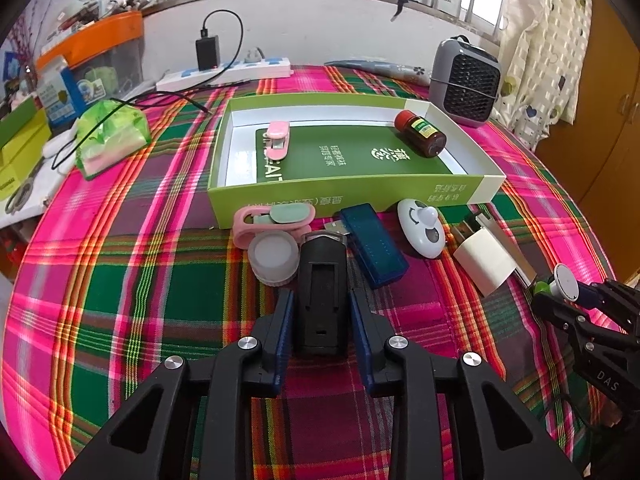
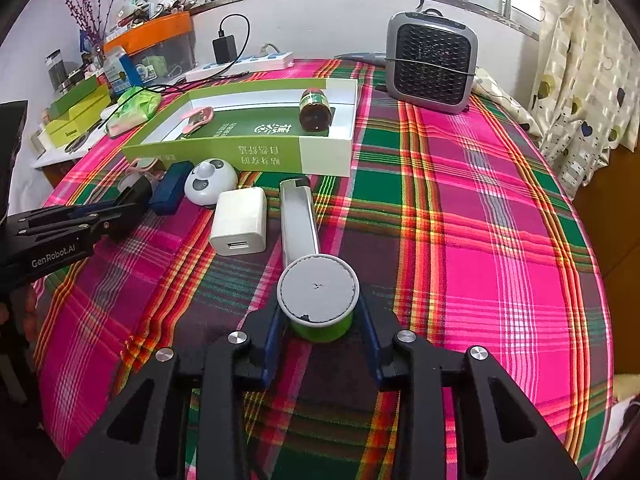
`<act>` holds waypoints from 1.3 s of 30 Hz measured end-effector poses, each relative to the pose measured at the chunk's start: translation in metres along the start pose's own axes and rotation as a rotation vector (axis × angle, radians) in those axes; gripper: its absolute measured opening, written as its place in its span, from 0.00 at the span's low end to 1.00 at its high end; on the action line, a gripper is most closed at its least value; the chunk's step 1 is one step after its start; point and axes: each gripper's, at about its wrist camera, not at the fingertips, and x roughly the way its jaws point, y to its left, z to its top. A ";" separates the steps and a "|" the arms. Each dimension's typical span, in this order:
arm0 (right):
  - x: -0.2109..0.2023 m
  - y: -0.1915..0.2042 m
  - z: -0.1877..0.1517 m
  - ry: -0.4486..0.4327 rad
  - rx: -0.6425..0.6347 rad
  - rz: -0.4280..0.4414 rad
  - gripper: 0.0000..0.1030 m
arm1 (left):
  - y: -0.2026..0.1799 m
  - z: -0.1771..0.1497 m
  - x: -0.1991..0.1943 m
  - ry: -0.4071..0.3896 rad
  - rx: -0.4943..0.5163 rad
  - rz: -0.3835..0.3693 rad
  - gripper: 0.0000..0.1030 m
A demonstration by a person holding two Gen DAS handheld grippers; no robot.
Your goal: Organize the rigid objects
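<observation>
Black plastic is sitting between the blue pads of the left gripper [image 1: 320, 312] in the left wrist view: a black oblong device [image 1: 321, 284] lying on the plaid cloth [image 1: 120, 280], with the fingers [image 1: 282, 332] standing right at its sides; contact cannot be told for sure. Just beyond it a white round cap [image 1: 274, 258] is touching a pink clip [image 1: 272, 220], and a blue USB stick [image 1: 374, 246], a white round gadget [image 1: 422, 232] and a white charger cube [image 1: 484, 266] are lying in a row in front of the green box [image 1: 352, 196]. Inside the box a brown bottle [image 1: 420, 133] and a pink stapler [image 1: 278, 140] are resting on a green booklet [image 1: 352, 156]. At the right edge the right gripper [image 1: 560, 292] is showing with a small round-topped thing between its tips.

Over in the right wrist view, the right gripper [image 2: 320, 320] is closing around a green tub with a grey lid [image 2: 318, 300], its pads at both sides of it. A silver lighter [image 2: 298, 216] is lying just ahead, touching the lid's far edge, beside the charger cube [image 2: 240, 222]. The left gripper [image 2: 120, 208] is reaching in from the left toward the black device. A grey fan heater [image 2: 432, 68] is standing well behind the box [image 2: 240, 152].
</observation>
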 end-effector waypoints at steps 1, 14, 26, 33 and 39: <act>0.000 0.000 0.000 0.000 0.000 0.000 0.35 | 0.000 0.000 0.000 0.000 -0.001 0.000 0.26; -0.005 0.000 0.000 -0.020 0.003 0.007 0.34 | 0.000 -0.002 -0.006 -0.017 0.005 -0.007 0.25; -0.005 0.000 0.000 -0.022 0.001 0.019 0.34 | 0.000 0.004 0.003 0.010 0.001 -0.006 0.26; -0.004 0.000 0.000 -0.018 0.001 0.025 0.34 | -0.003 0.007 0.007 0.007 0.024 0.012 0.26; -0.003 -0.001 0.000 -0.017 0.005 0.026 0.34 | -0.004 0.006 0.007 0.006 0.025 0.013 0.25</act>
